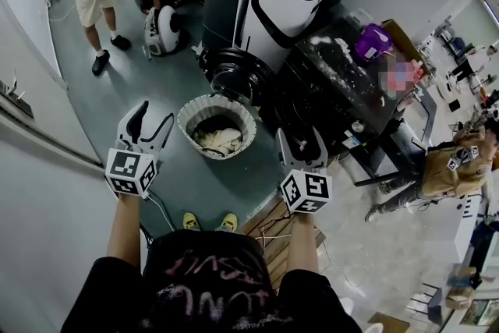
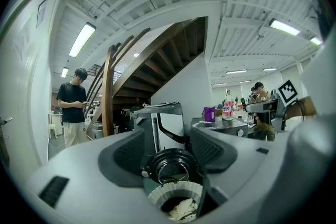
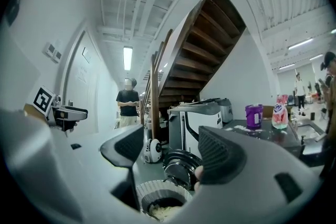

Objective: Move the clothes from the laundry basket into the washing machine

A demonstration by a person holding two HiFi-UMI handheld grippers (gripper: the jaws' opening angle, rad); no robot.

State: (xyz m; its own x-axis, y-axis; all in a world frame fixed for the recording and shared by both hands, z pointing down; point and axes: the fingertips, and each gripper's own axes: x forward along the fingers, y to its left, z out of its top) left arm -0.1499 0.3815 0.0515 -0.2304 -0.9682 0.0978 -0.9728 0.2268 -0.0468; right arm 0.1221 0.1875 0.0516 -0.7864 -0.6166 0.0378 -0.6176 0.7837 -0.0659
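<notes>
Poised before laundry basket (image 1: 248, 121) with left hand-held gripper (image 1: 152, 121) and right hand-held gripper (image 1: 300, 138) apart, empty; next, probably reaching down for clothes (image 1: 218, 139).

Head view's dim, ceiling tube lights (image 2: 81, 39) glare white, gripper views warp hard toward black corners, laundry basket (image 1: 184, 125) is shadowy inside.

Bare floor (image 1: 160, 93) lay open before the basket (image 1: 185, 119), its top unobstructed. The washer's open door (image 1: 234, 79) stood just behind it, the bench (image 1: 335, 93) close on its right.
</notes>
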